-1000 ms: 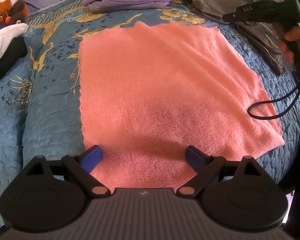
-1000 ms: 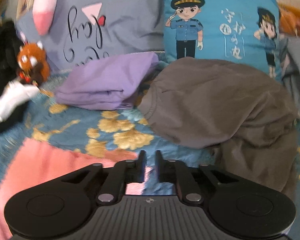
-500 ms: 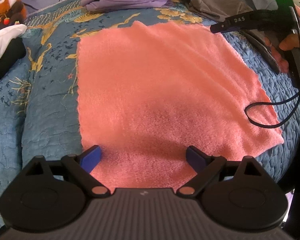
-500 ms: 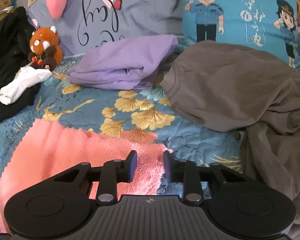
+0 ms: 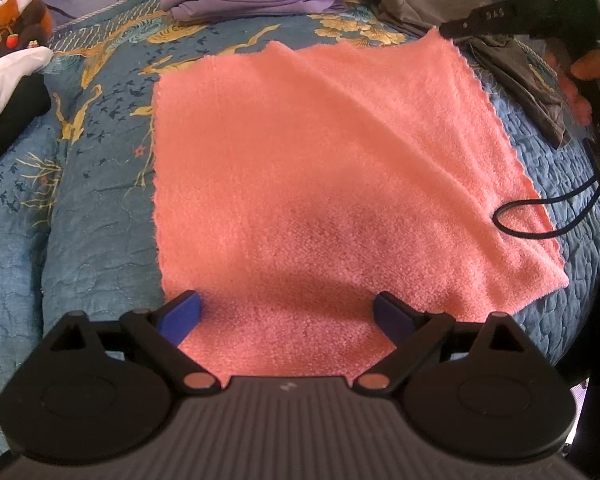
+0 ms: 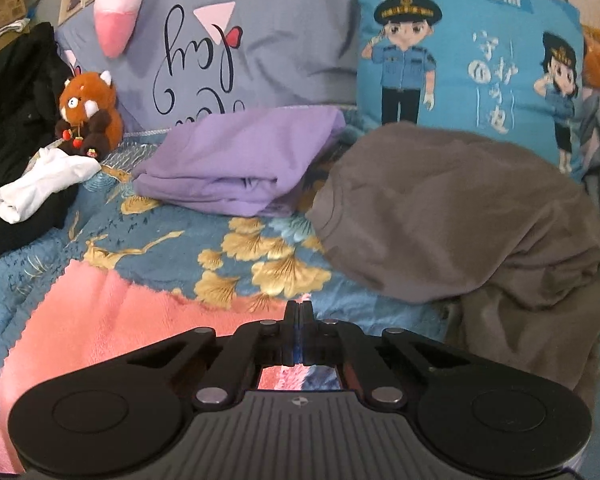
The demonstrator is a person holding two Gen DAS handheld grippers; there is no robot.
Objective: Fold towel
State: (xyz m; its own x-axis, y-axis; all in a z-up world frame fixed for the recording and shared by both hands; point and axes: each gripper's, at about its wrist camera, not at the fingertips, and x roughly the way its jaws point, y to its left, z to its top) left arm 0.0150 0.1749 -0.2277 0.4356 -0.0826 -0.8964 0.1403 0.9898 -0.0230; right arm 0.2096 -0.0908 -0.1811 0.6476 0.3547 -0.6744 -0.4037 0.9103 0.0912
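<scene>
The pink towel (image 5: 332, 168) is lying spread flat on the bed (image 5: 80, 220), filling the middle of the left wrist view, its near edge running between the fingers of the left tool (image 5: 286, 316). That tool is hanging wide open over the edge, gripping nothing.

What's changed: half a sec ago the right tool (image 6: 299, 316) was parted over the towel's far corner; now its fingers are pressed together on that corner (image 5: 444, 38), upper right of the left view. In the right wrist view a sliver of pink is poking out at the fingertips, w/ more pink showing behind the jaws. Towel is also looking a bit raised near that corner, a crease running diagonally from it.

Meaning: first grasp is looking secured, so the fold is probably starting, bringing the far corner toward the near edge. Left tool likely needs to pin or grab its side. Purple cloth (image 6: 240, 164) and grey garment (image 6: 460, 216) are sitting just beyond, in the upper part of the frame, not touching the towel as far as visible.
</scene>
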